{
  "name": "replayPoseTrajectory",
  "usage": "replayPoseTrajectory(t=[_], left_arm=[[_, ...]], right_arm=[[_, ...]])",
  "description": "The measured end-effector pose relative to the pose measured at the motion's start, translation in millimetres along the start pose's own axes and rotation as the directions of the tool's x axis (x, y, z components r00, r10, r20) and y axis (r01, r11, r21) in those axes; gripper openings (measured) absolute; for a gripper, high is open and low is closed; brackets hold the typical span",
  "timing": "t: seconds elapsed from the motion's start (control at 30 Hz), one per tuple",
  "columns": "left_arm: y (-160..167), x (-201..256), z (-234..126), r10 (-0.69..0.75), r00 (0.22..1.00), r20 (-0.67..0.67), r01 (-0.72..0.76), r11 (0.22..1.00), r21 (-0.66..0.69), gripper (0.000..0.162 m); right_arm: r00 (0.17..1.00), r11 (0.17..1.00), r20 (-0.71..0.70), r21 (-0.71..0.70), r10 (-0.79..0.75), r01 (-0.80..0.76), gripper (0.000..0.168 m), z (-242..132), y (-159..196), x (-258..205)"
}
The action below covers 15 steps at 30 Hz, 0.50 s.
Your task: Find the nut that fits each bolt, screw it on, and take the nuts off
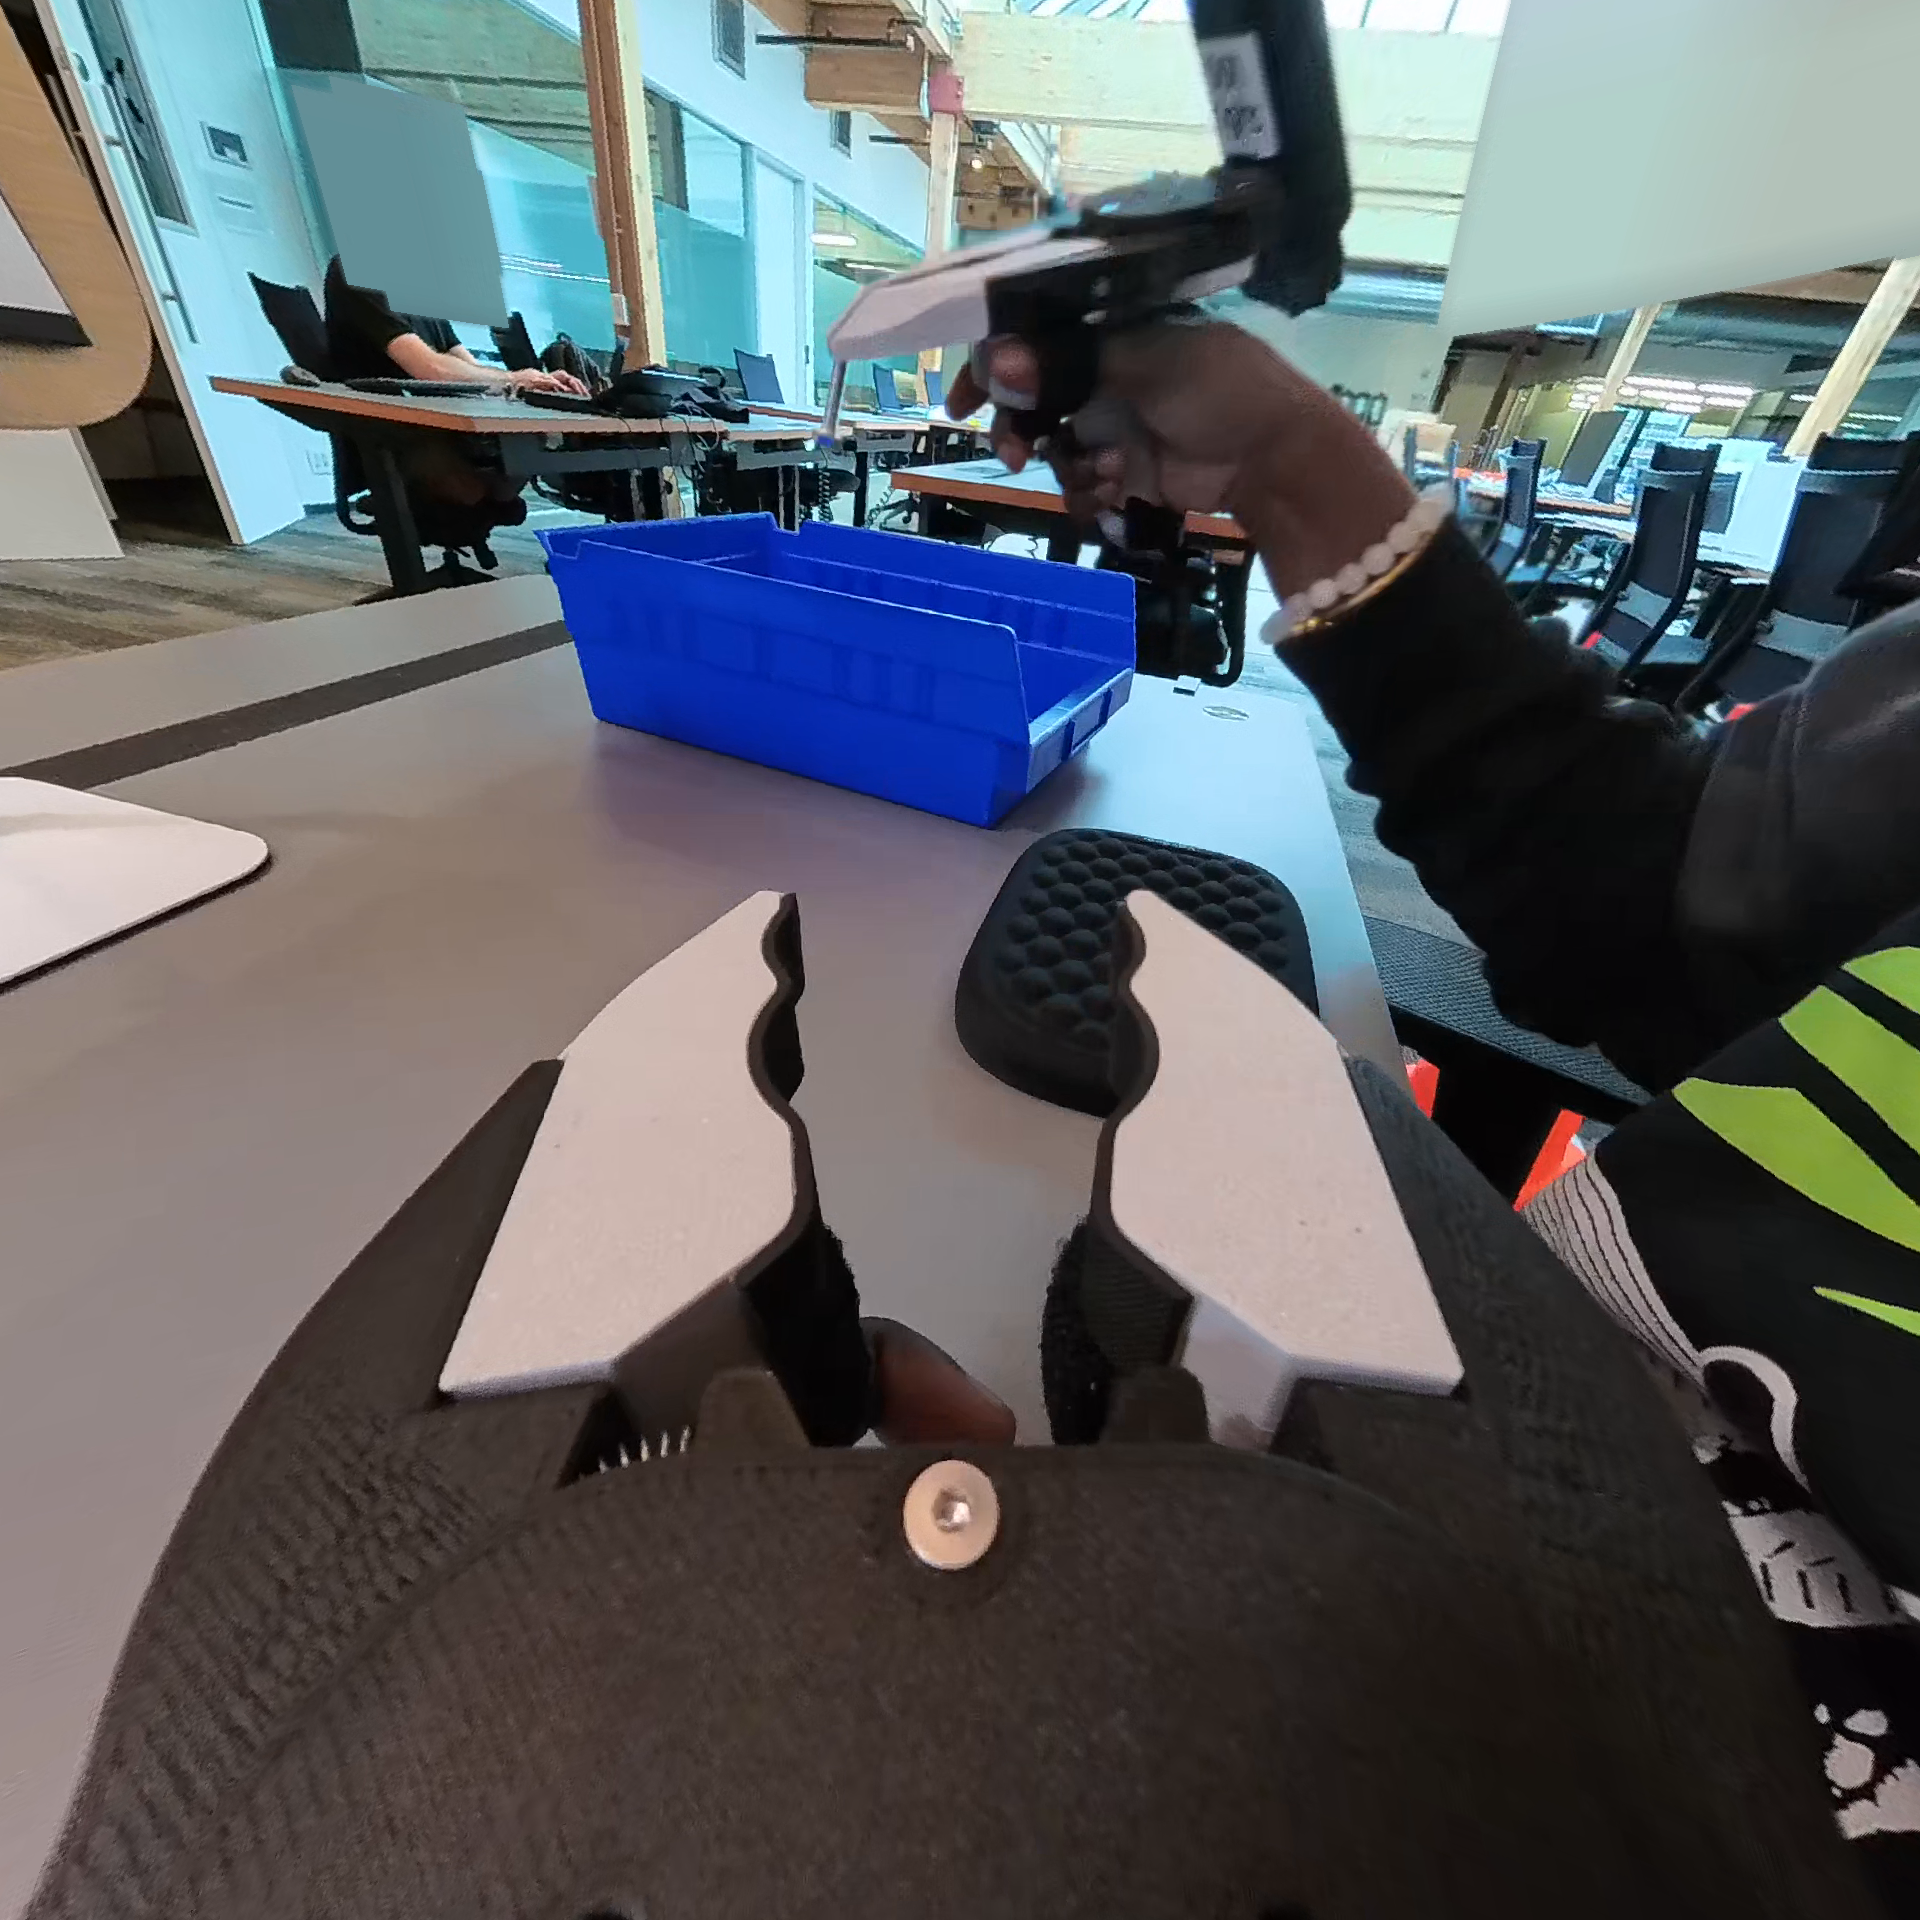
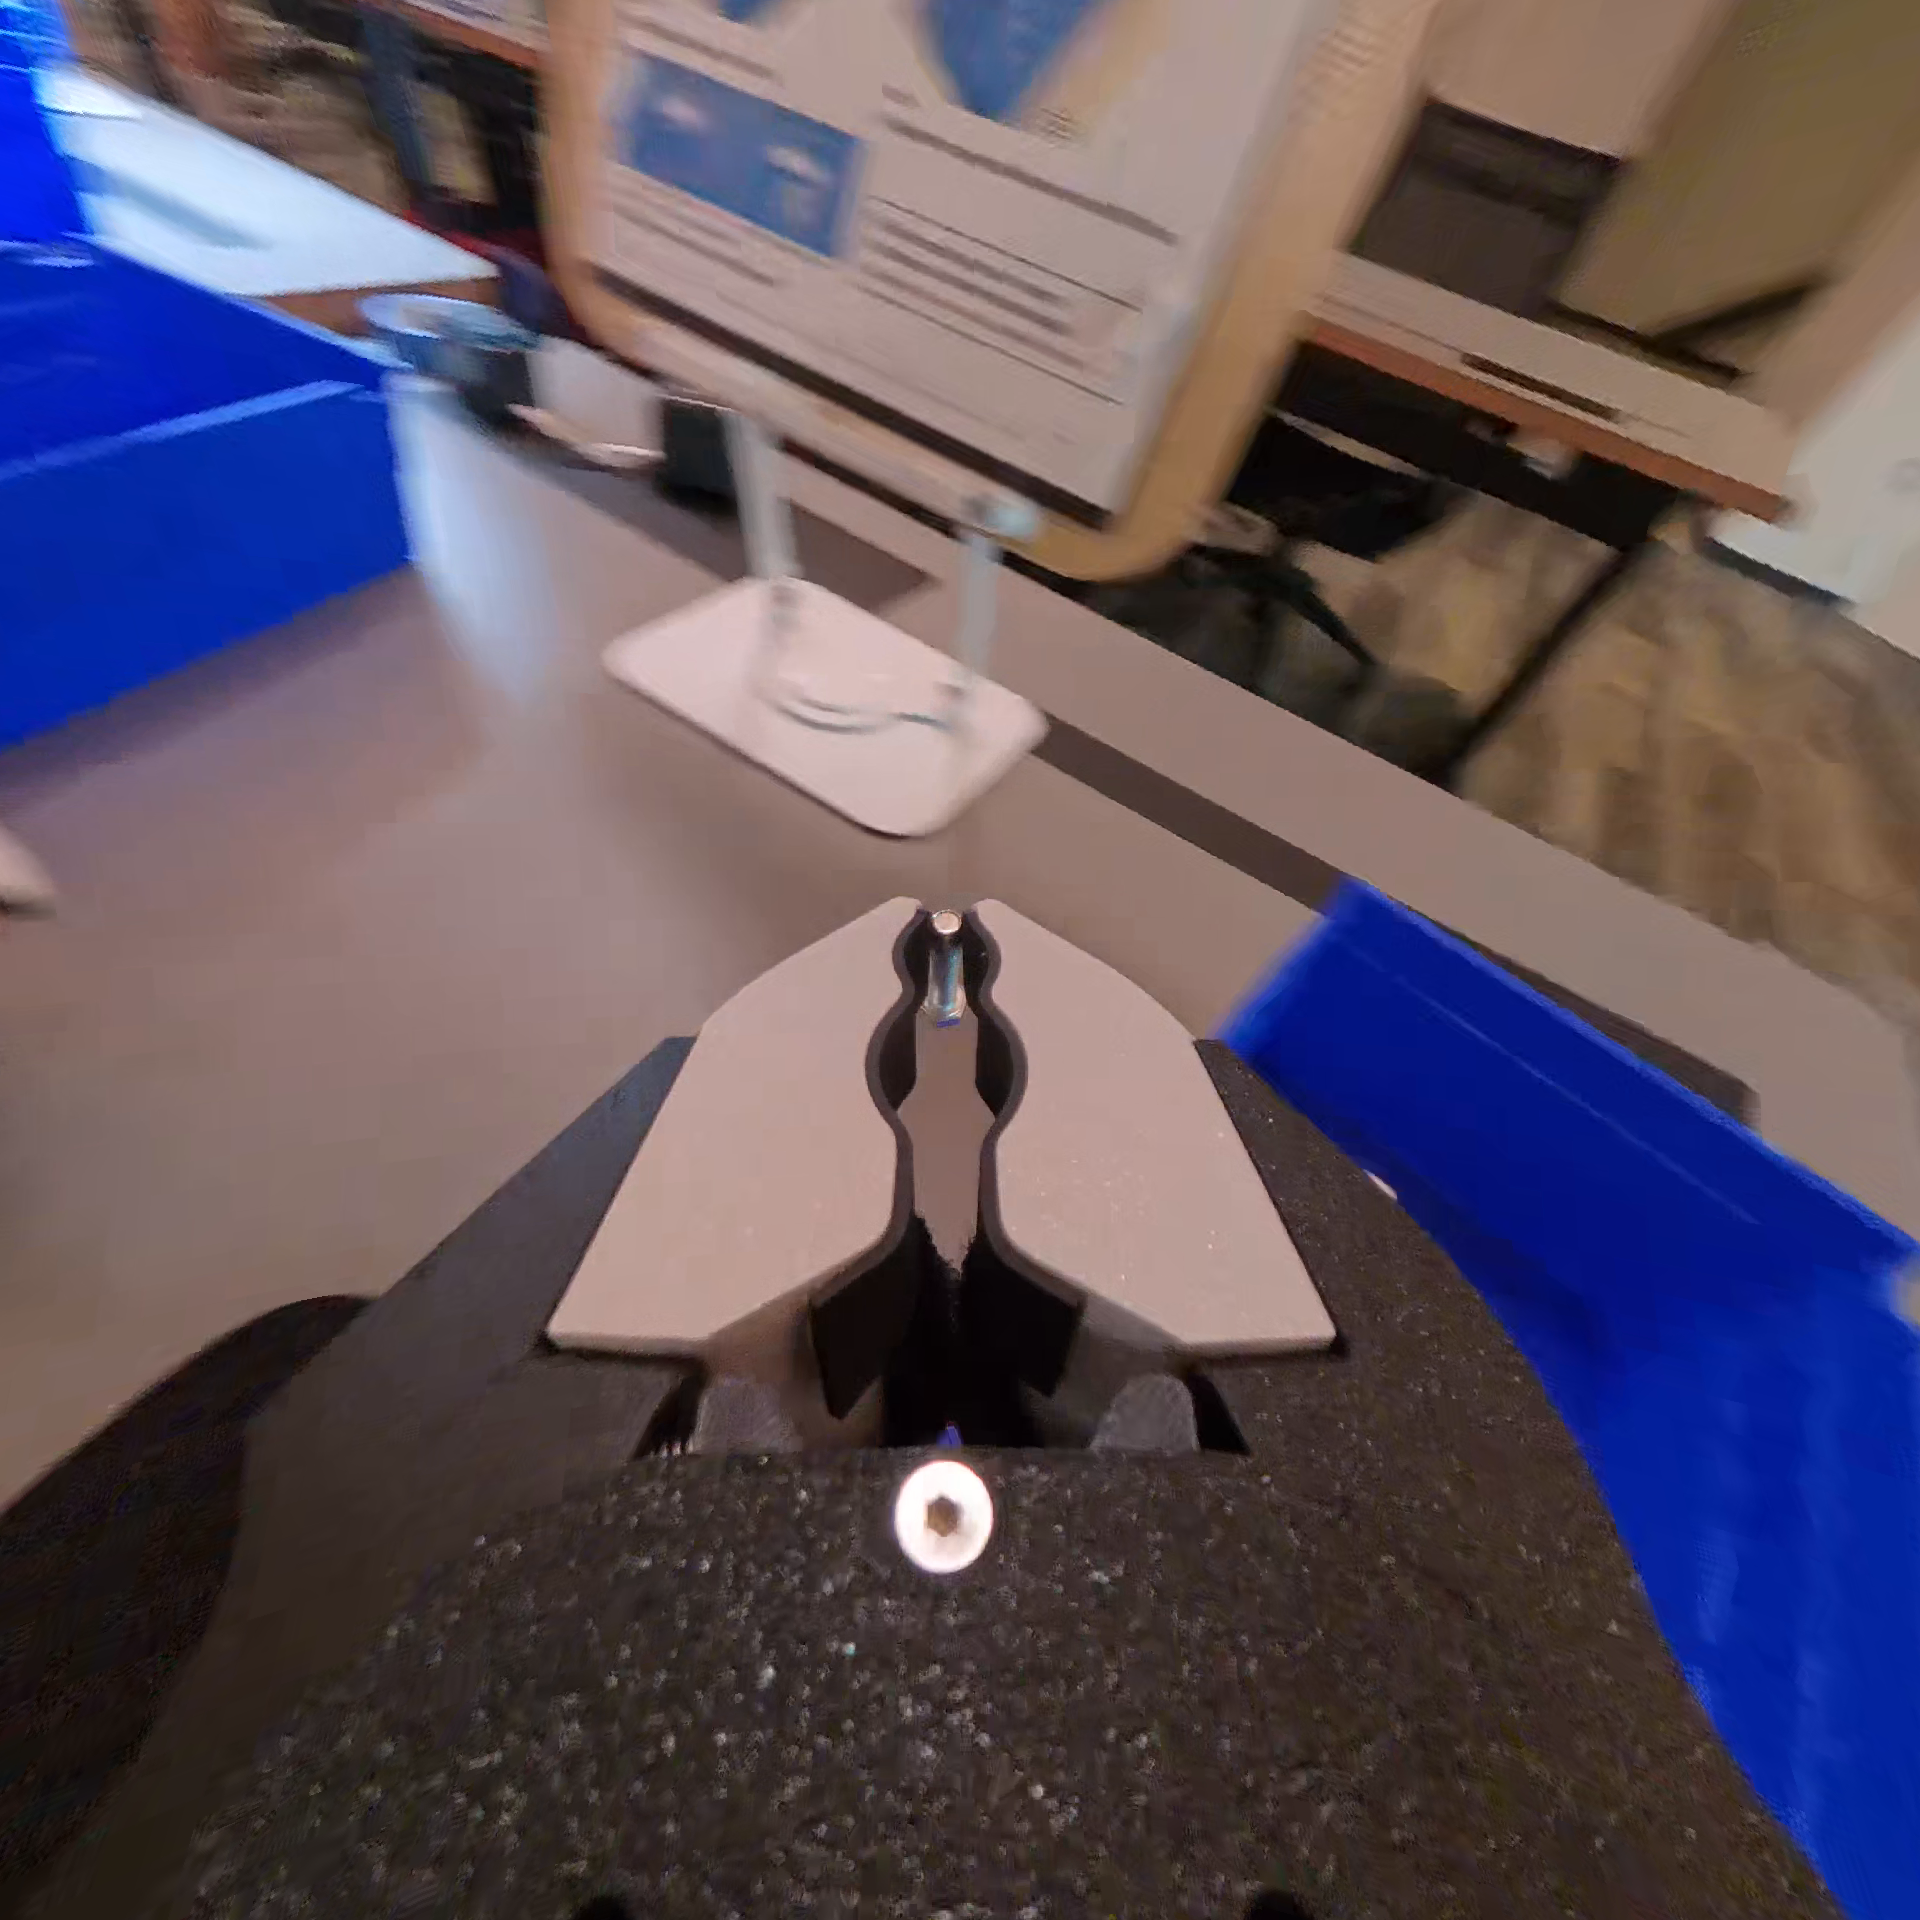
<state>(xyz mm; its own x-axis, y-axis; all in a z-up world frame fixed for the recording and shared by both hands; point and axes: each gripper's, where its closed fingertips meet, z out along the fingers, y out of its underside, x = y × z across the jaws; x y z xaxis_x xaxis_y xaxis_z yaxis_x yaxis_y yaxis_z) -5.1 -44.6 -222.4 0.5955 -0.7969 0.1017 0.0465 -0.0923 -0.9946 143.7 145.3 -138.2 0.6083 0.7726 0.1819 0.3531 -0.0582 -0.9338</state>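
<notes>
My left gripper (image 1: 961, 920) is open and empty, low over the grey table (image 1: 468, 935). My right gripper (image 2: 945, 914) is shut on a small silver bolt (image 2: 943, 971), pinched at the fingertips. In the left wrist view the right gripper (image 1: 847, 338) is held high above the blue bin (image 1: 842, 665), with the bolt (image 1: 833, 400) hanging down from its tips. No nut shows in either view. The right wrist view is blurred by motion.
The blue bin (image 2: 1621, 1226) also shows at right in the right wrist view, with another blue shape (image 2: 156, 499) at left. A white stand base (image 2: 831, 717) carries a framed sign. A black wrist pad (image 1: 1049, 966) lies near the table's right edge. A person sits at a far desk (image 1: 416, 353). The left tips stand about 25 centimeters off the blue shape (image 2: 156, 499).
</notes>
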Motion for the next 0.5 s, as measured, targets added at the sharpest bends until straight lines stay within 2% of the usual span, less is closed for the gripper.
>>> replayPoseTrajectory(t=[0.1, 0.2, 0.37, 0.5], left_arm=[[0.4, 0.3, 0.3, 0.003, 1.000, -0.001, -0.003, 1.000, -0.001, 0.057], [1.1, 1.1, 0.7, 0.005, 1.000, -0.006, -0.005, 1.000, -0.004, 0.057], [1.6, 0.3, 0.9, -0.007, 1.000, -0.008, 0.007, 1.000, -0.005, 0.057], [2.6, -0.2, 1.0, -0.004, 1.000, -0.005, 0.004, 1.000, -0.010, 0.056]], right_arm=[[0.982, 0.992, -0.160, -0.059, 0.101, -0.111, 0.006, 3.3, 32.2, 69.3], [0.953, 0.969, -0.257, -0.138, 0.163, -0.203, 0.006, 12.3, 73.3, 113.5], [0.914, 0.921, -0.300, -0.196, 0.271, -0.338, 0.006, 32.5, 126.5, 141.5], [0.886, 0.895, -0.352, -0.217, 0.301, -0.390, 0.006, 38.3, 150.5, 153.4]])
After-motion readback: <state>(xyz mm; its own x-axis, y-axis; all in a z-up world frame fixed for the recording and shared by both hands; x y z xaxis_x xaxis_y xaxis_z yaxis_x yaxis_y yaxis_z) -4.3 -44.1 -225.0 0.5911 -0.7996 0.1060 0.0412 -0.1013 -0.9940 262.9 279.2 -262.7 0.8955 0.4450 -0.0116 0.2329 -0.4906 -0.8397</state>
